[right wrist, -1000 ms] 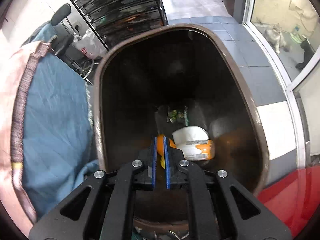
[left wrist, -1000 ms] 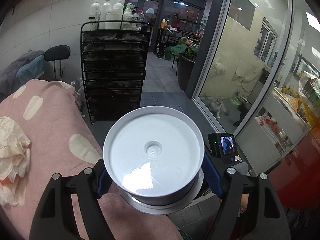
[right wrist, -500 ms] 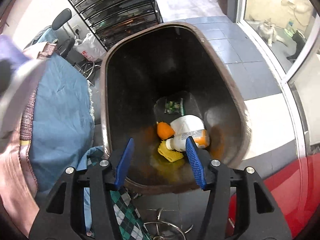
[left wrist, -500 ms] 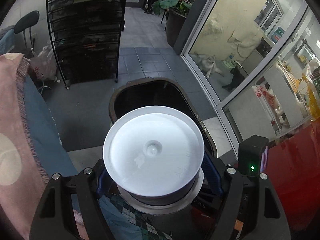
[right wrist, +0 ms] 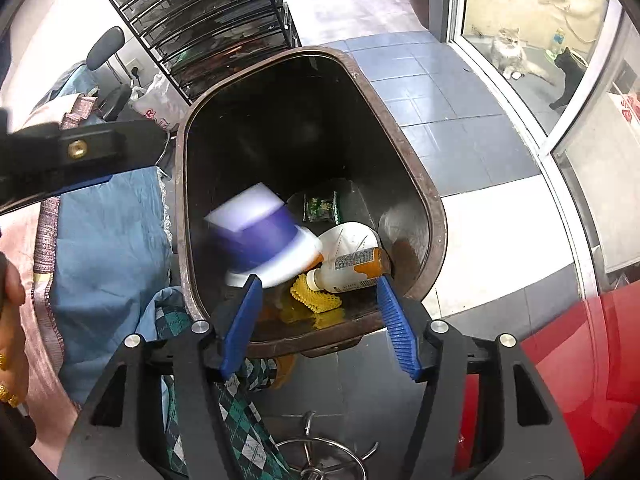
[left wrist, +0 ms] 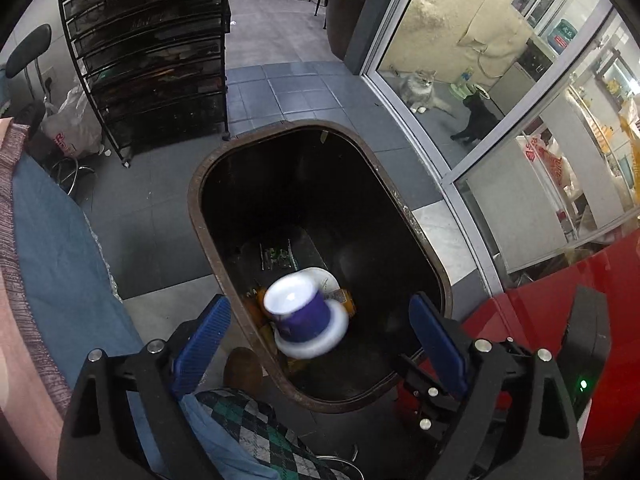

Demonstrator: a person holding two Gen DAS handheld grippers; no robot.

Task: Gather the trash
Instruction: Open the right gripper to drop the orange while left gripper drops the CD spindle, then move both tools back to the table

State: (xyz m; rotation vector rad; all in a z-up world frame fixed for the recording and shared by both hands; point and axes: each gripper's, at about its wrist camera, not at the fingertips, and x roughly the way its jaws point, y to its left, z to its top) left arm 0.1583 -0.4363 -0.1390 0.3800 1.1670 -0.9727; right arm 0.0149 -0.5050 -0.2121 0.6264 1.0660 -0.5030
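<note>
Tub (left wrist: 306, 314), round with a white base, purple wall and wide white rim, shows blurred inside the bin (left wrist: 200, 216) mouth, upside down and tilted, clear of both blue pads. Left gripper (left wrist: 320, 344) hangs over the near rim, its jaws opening, the ribbed pads wide apart with nothing pressed between them. Right gripper (right wrist: 320, 320) is likewise opening and bare, its ridged pads framing the bin's near edge.

Bin is an oval brown plastic shell with a scuffed rim and a dark glossy inside. On its floor lie a white bottle (right wrist: 348, 260) with an orange label, a yellow knobbly scrap (right wrist: 316, 296), and a small green packet (right wrist: 320, 208) whose print is too small to read. Tub hides part of the bottle in both views; an orange lump beneath it is hard to identify.

Blue cloth (left wrist: 60, 260) and a green argyle fabric (right wrist: 236, 412) crowd the lower left, cut off by the frame. Left gripper's black body crosses the right view's upper left edge.
</note>
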